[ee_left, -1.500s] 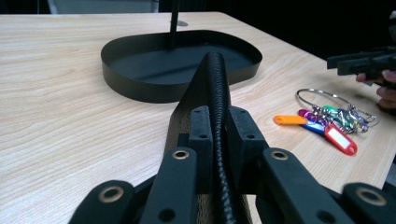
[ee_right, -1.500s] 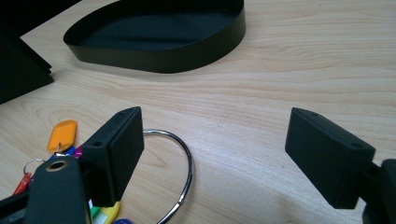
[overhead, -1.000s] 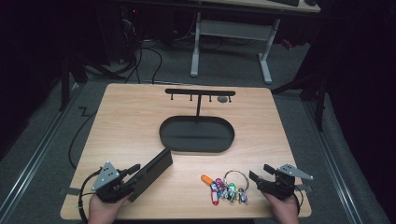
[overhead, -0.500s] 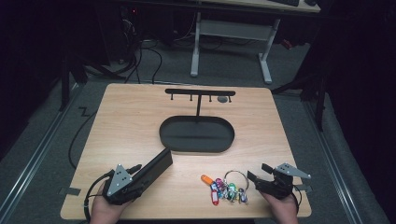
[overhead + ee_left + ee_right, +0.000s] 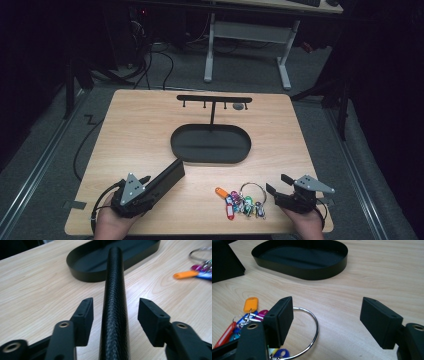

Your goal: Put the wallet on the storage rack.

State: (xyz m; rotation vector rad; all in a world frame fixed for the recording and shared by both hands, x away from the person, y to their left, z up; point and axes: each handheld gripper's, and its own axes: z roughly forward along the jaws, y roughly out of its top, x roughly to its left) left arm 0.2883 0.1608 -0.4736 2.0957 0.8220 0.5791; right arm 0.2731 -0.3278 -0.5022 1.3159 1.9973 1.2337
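A long black textured case (image 5: 167,179) lies slanted on the wooden table (image 5: 140,130) at the front left. My left gripper (image 5: 145,187) is open and straddles its near end; in the left gripper view the case (image 5: 115,290) runs between the jaws with a gap on each side. A bunch of keys with coloured tags (image 5: 241,202) on a metal ring (image 5: 313,327) lies at the front centre. My right gripper (image 5: 276,184) is open just right of the bunch, its left finger (image 5: 280,317) above the ring.
A black oval tray (image 5: 211,159) sits mid-table, with a black T-shaped hook rack (image 5: 214,100) rising behind it. The tray rim (image 5: 85,275) lies just past the case's far end. Desk legs and cables are on the floor beyond the table.
My left gripper has slid right and forward along the case's near end. The right gripper and the keys have stayed put.
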